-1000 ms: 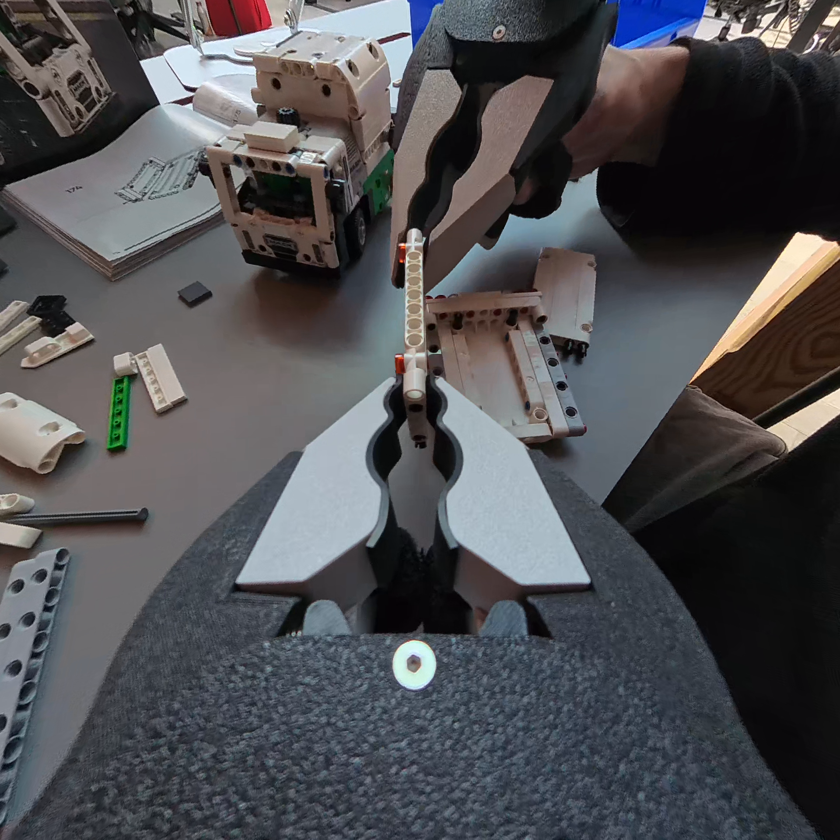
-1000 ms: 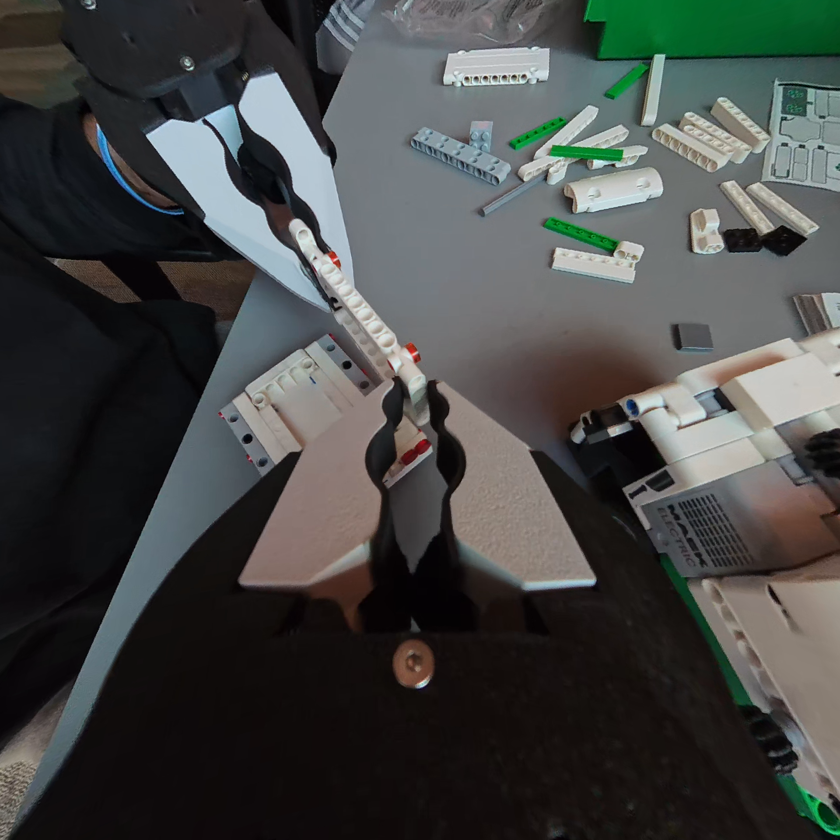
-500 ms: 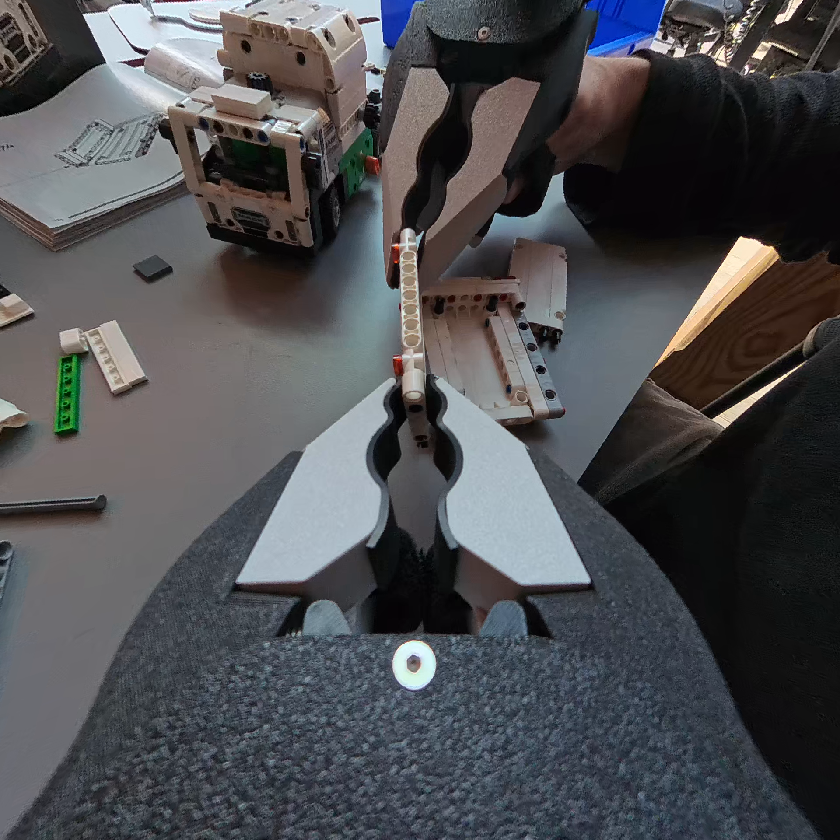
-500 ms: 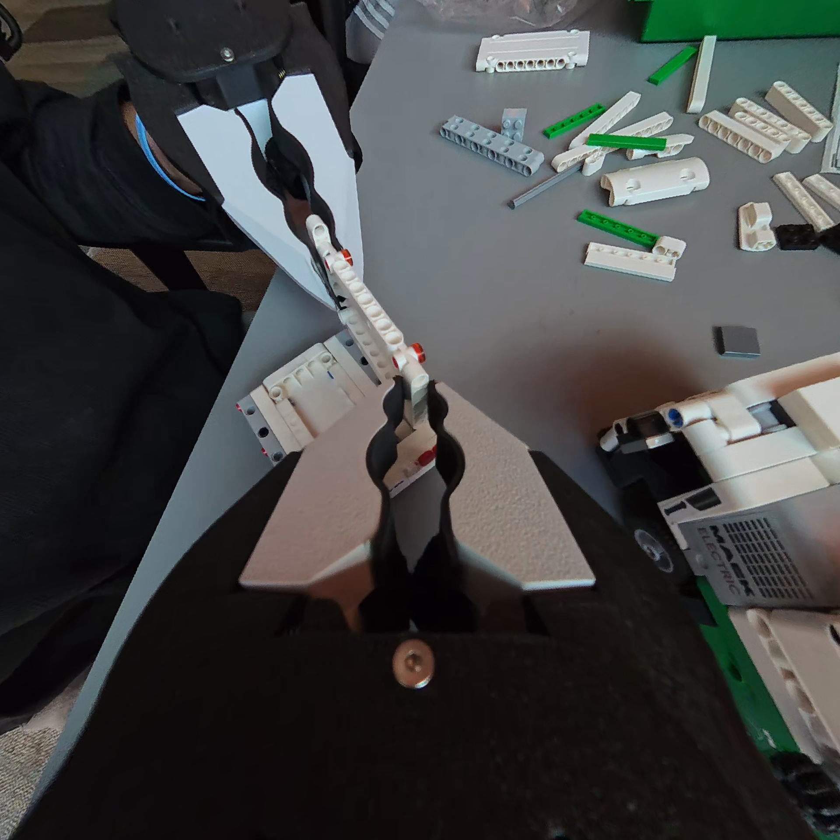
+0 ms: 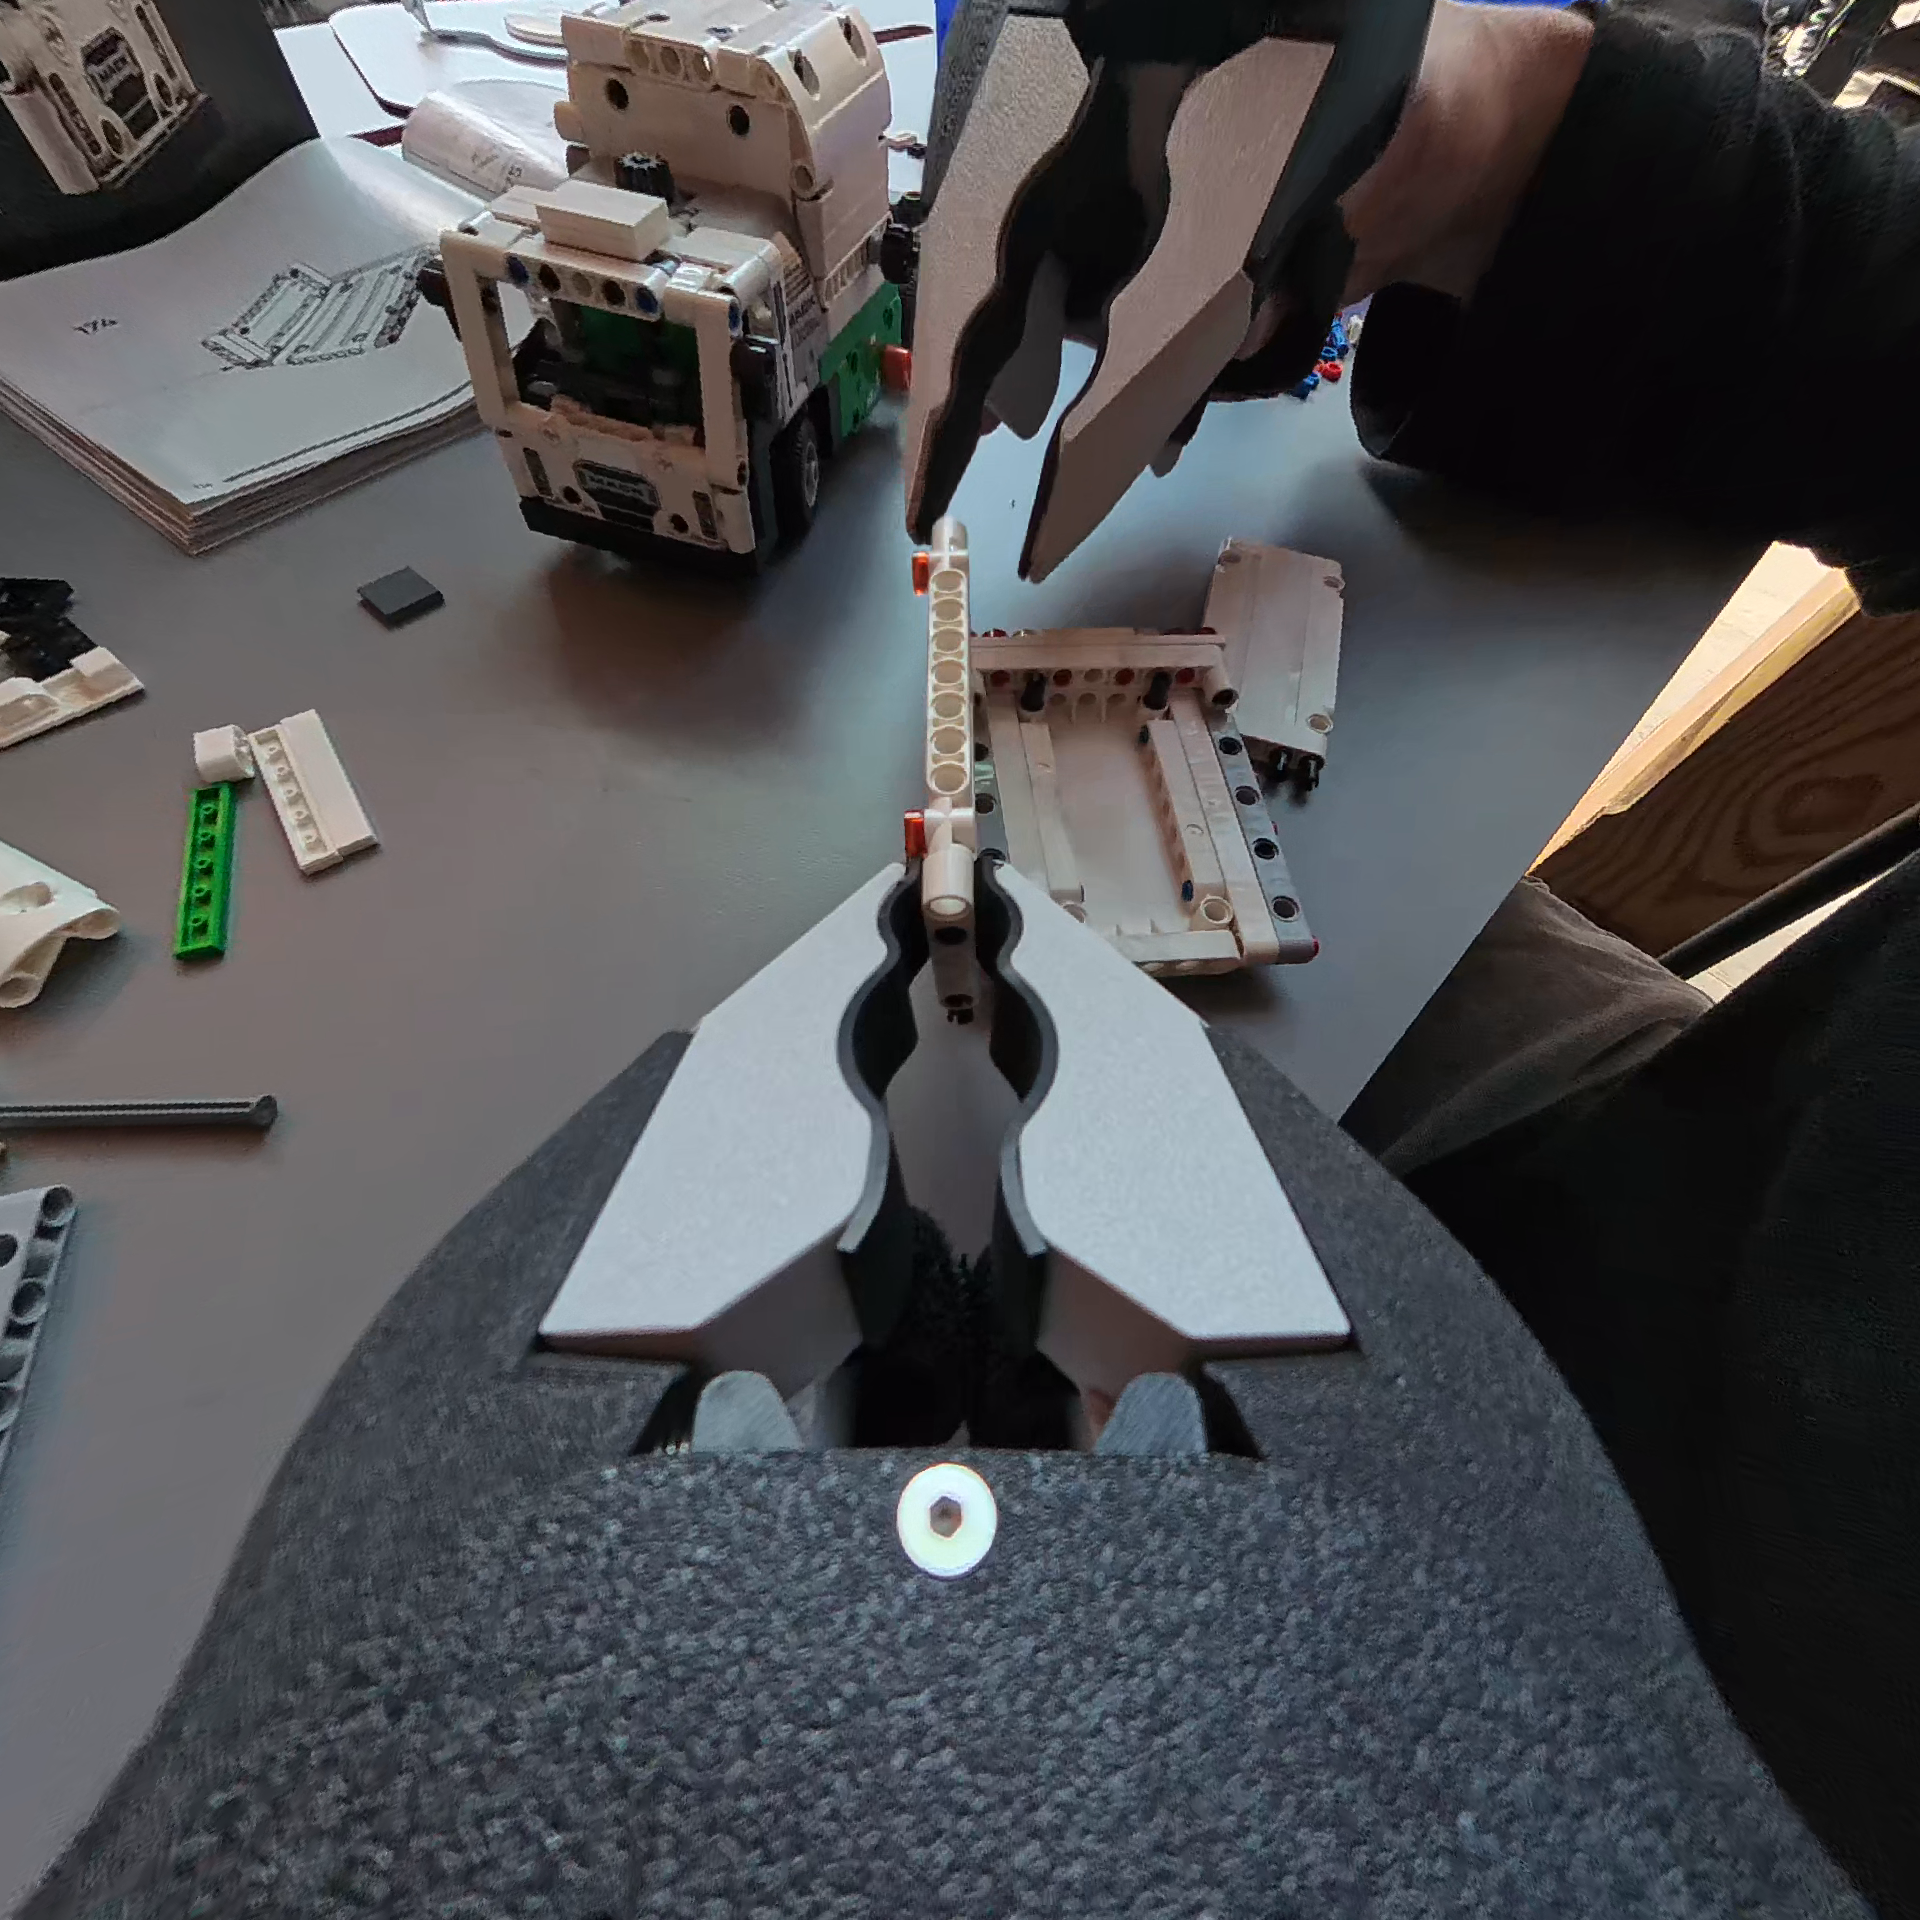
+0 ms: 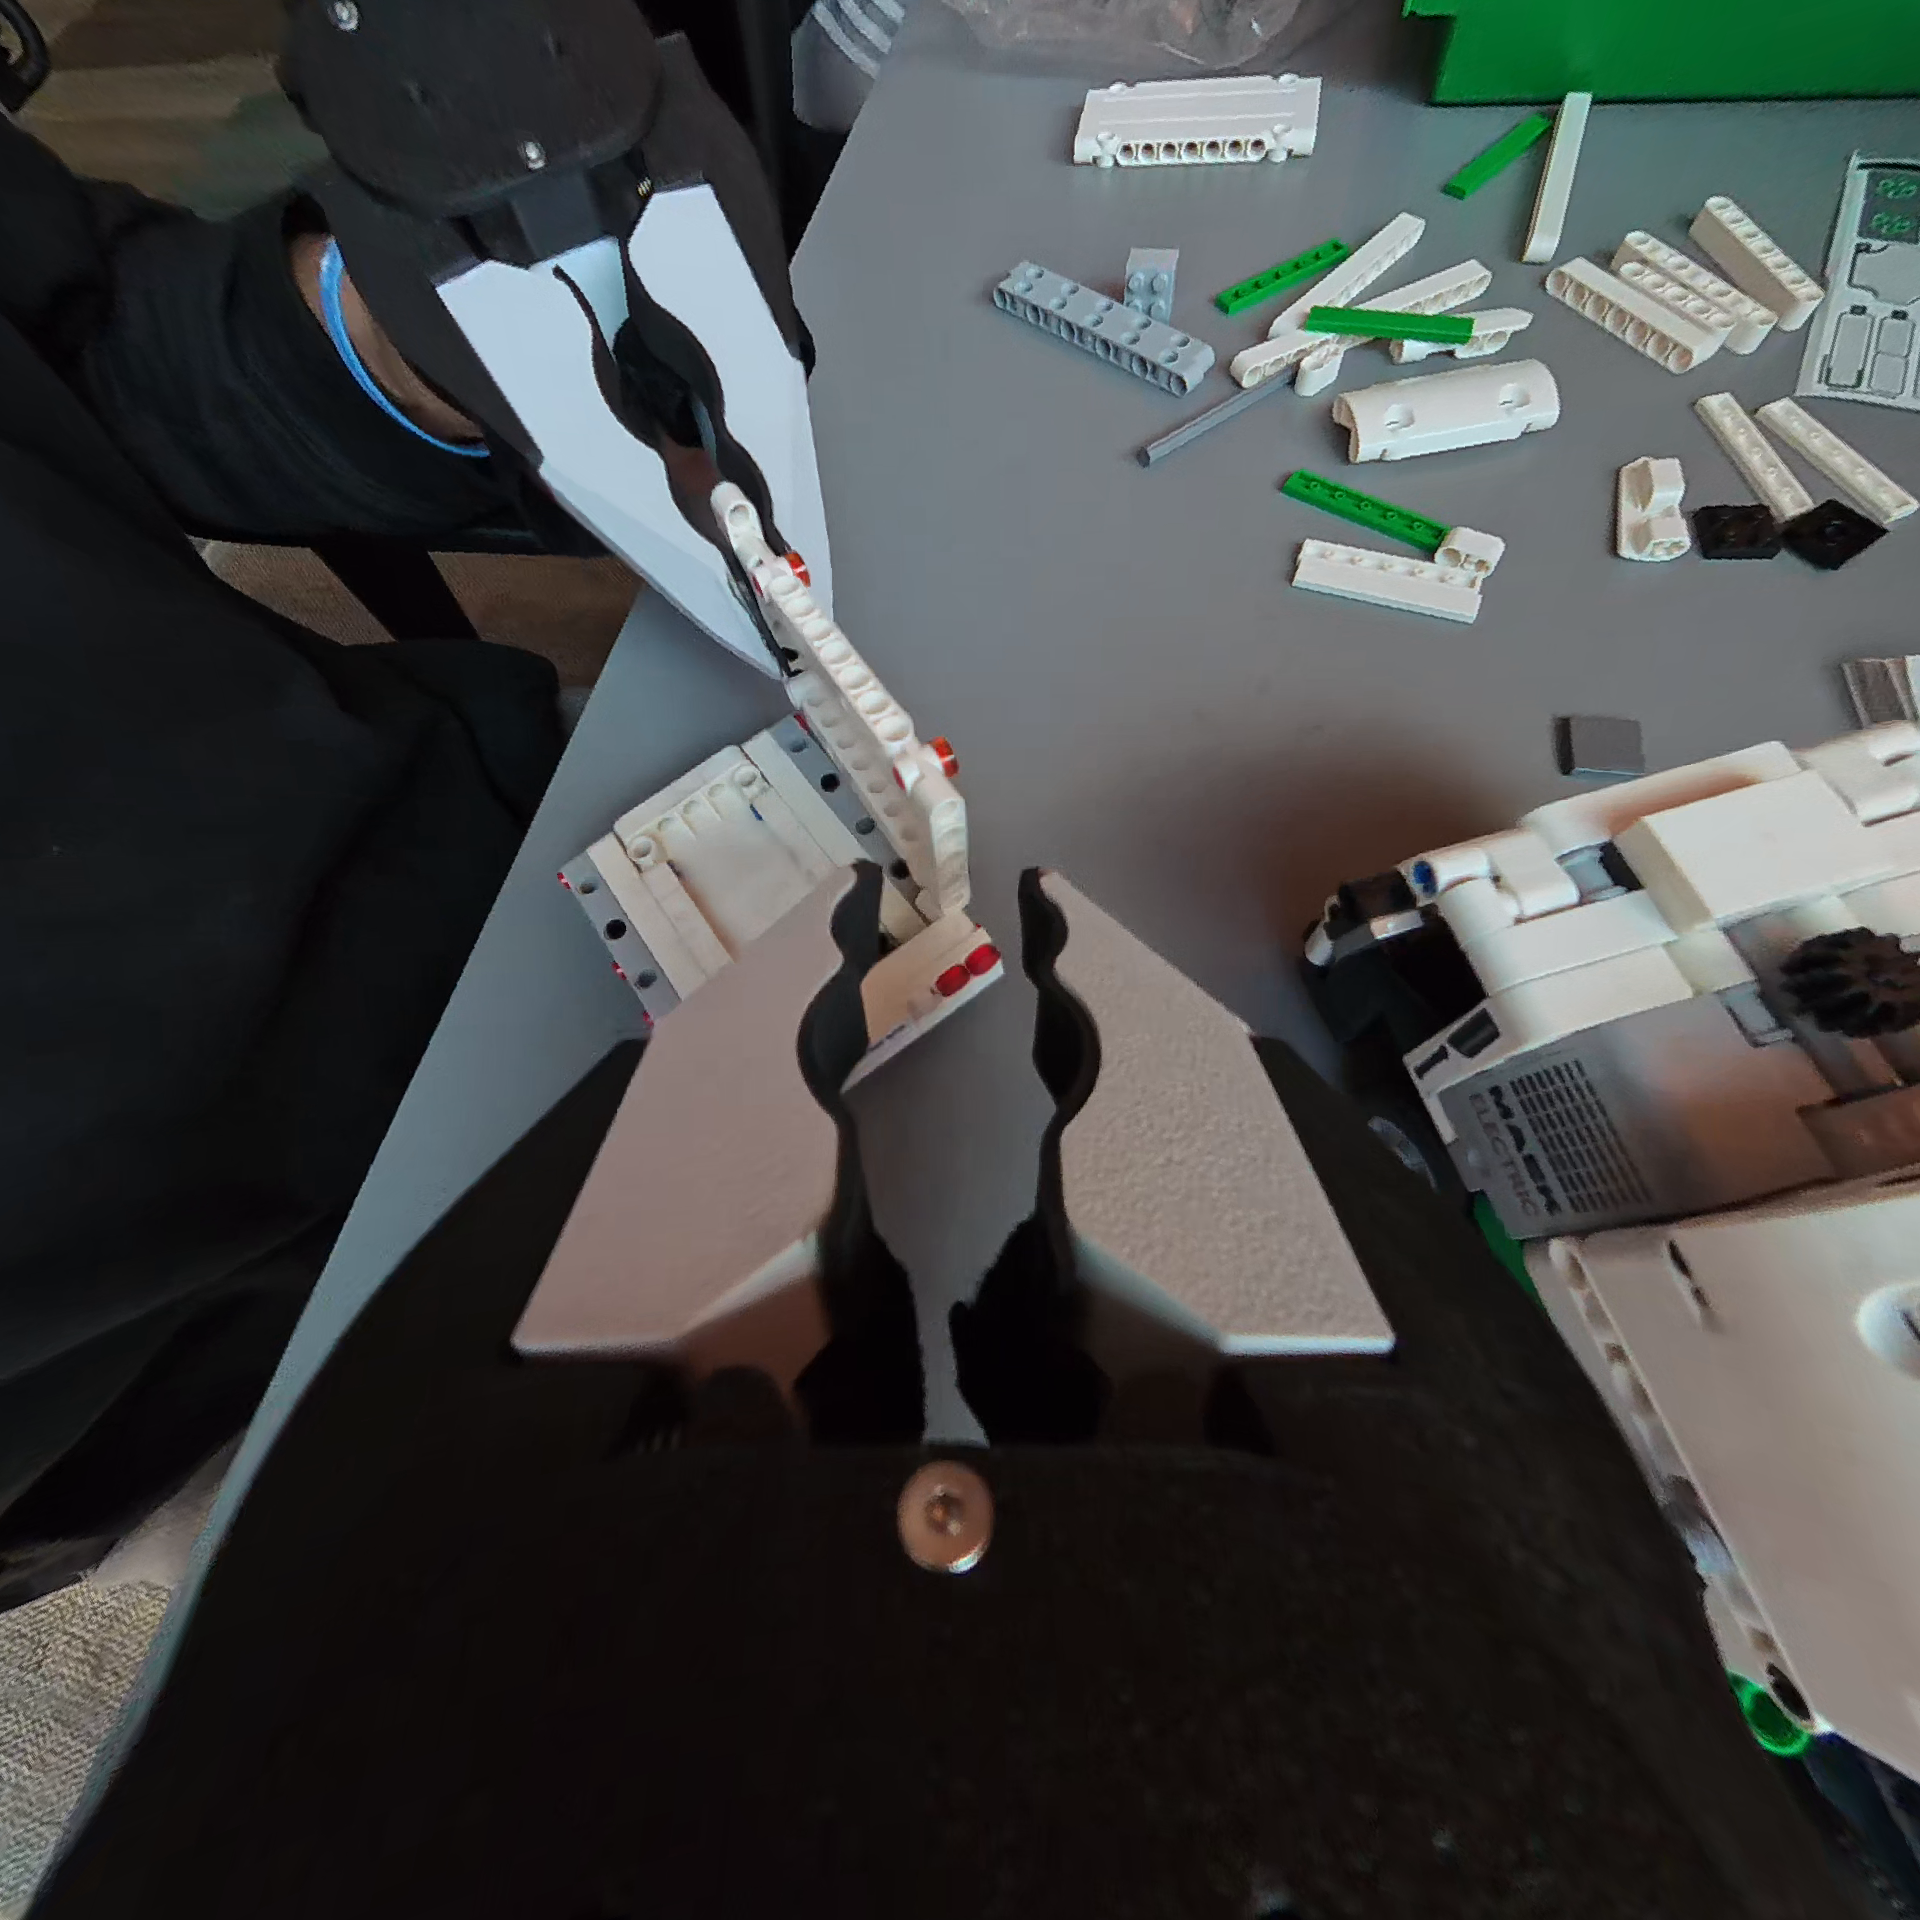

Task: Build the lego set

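My left gripper point(image 5: 951, 883) is shut on the near end of a white holed beam point(image 5: 948, 686) with orange pins and holds it above the dark table. The beam points away from me. My right gripper point(image 5: 982, 540) is open, and the beam's far end stands at its fingertips without being pressed. In the right wrist view the right gripper point(image 6: 945, 883) is open around that beam end point(image 6: 940, 842), with a gap on both sides. The left gripper point(image 6: 779, 613) grips the beam's other end there. A white and grey panel assembly point(image 5: 1122, 810) lies on the table under the beam.
A white and green toy truck point(image 5: 665, 343) stands at the back beside an open instruction booklet point(image 5: 208, 343). Loose white, green and grey pieces point(image 6: 1455, 312) lie scattered, with a green box point(image 6: 1662, 52) behind. The table edge point(image 6: 468, 1039) and the person's dark sleeve point(image 5: 1662, 260) are close. Across from one pair of fingers to the other is roughly 8 cm.
My right gripper was shut on the beam's far end and has opened and let it go. My left gripper has kept its hold on the beam.
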The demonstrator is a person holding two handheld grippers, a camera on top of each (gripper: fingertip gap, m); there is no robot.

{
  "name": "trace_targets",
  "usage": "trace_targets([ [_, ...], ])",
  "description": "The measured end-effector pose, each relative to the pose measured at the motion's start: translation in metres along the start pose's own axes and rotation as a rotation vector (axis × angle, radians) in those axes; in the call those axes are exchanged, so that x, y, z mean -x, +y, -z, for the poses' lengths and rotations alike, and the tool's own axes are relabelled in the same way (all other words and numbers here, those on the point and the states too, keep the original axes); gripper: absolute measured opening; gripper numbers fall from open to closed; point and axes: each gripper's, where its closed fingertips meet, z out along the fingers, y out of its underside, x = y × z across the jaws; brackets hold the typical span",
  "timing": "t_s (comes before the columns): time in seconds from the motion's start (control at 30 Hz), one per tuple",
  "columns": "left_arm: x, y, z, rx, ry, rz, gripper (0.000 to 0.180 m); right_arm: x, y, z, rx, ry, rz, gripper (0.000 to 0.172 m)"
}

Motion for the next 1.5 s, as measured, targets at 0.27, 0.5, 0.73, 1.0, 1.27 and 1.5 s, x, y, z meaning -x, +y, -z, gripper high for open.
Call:
trace_targets([
  [0.27, -0.001, 0.0, 0.003, -0.014, 0.004, 0.03, 0.006, 0.001, -0.01, -0.011, -0.064, 0.067, 0.054, 0.013],
  [0.5, -0.005, 0.003, 0.008, -0.03, 0.021, 0.04, 0.006, 0.006, -0.011, -0.017, -0.08, 0.019, 0.01, 0.008],
  [0.73, -0.006, 0.007, 0.007, -0.011, 0.003, 0.016, 0.006, 0.006, -0.004, -0.021, -0.042, 0.019, 0.016, 0.008],
  [1.0, -0.003, 0.005, 0.008, -0.025, -0.002, 0.038, 0.006, -0.002, -0.011, 0.011, -0.048, 0.046, -0.003, 0.015],
  [1.27, -0.004, 0.005, 0.006, -0.017, -0.003, 0.034, 0.006, -0.003, 0.015, -0.001, 0.039, 0.05, -0.084, 0.027],
  [1.5, -0.003, 0.005, 0.006, -0.018, -0.009, 0.038, 0.006, -0.006, 0.01, -0.007, -0.012, 0.101, -0.082, 0.026],
])
